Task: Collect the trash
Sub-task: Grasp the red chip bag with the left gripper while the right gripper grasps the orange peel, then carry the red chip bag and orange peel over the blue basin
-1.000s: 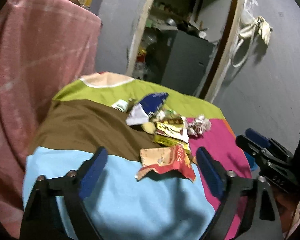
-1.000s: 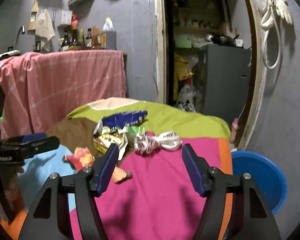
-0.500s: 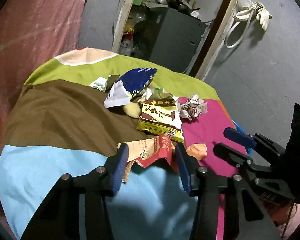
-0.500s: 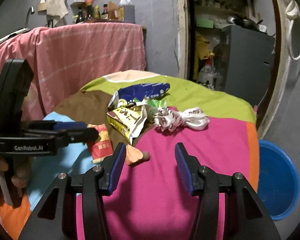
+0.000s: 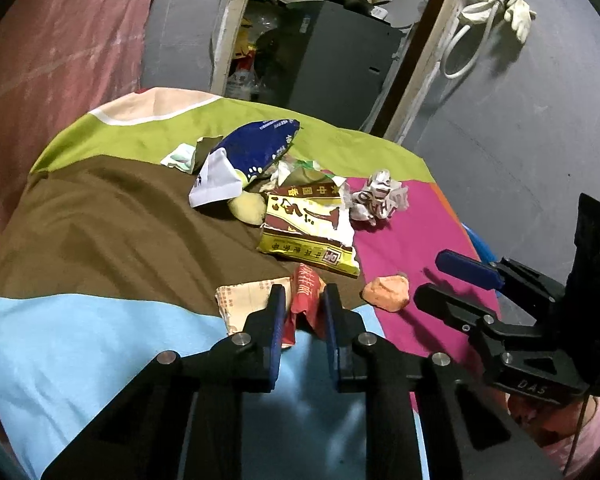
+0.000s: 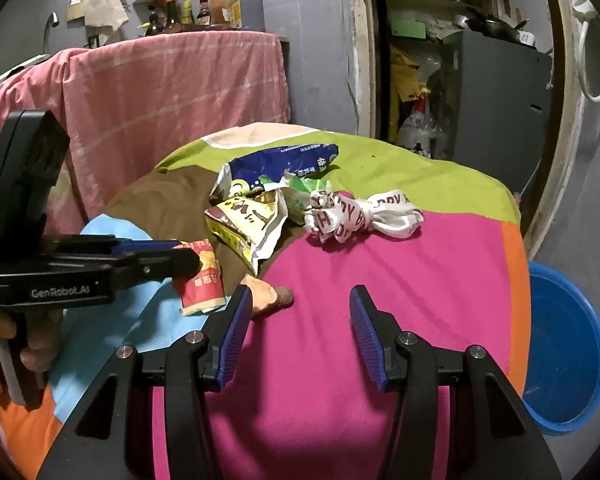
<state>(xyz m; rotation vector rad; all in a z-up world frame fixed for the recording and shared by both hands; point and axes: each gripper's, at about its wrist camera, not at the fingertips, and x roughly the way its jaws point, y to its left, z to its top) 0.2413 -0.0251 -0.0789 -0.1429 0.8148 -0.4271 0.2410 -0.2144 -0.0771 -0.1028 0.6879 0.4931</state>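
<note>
- The left gripper [image 5: 302, 308] had its fingers [image 5: 275, 320] pinched shut on the red snack wrapper [image 5: 306, 292], which stood crumpled between the two blue pads above the light-blue patch of the patchwork cloth [image 5: 100, 220] covering the tabletop.
- In the right wrist view the same red snack wrapper [image 6: 202, 276] hung from the tips of the left gripper [image 6: 180, 258], at the left of the frame.
- The right gripper [image 6: 296, 312] held its fingers [image 6: 236, 320] spread wide with nothing between them, over the pink patch of the cloth.
- An orange scrap [image 6: 266, 294] lay touching the tip of the right gripper's left finger; in the left wrist view it [image 5: 386, 294] sat just right of the left fingers.
- Ahead of the left fingers lay a yellow-and-brown packet [image 5: 308, 232], beyond it a blue bag [image 5: 256, 148], and to the right a crumpled printed ribbon [image 5: 380, 200].
- A blue basin [image 6: 566, 348] stood on the floor, well right of the right fingers.
</note>
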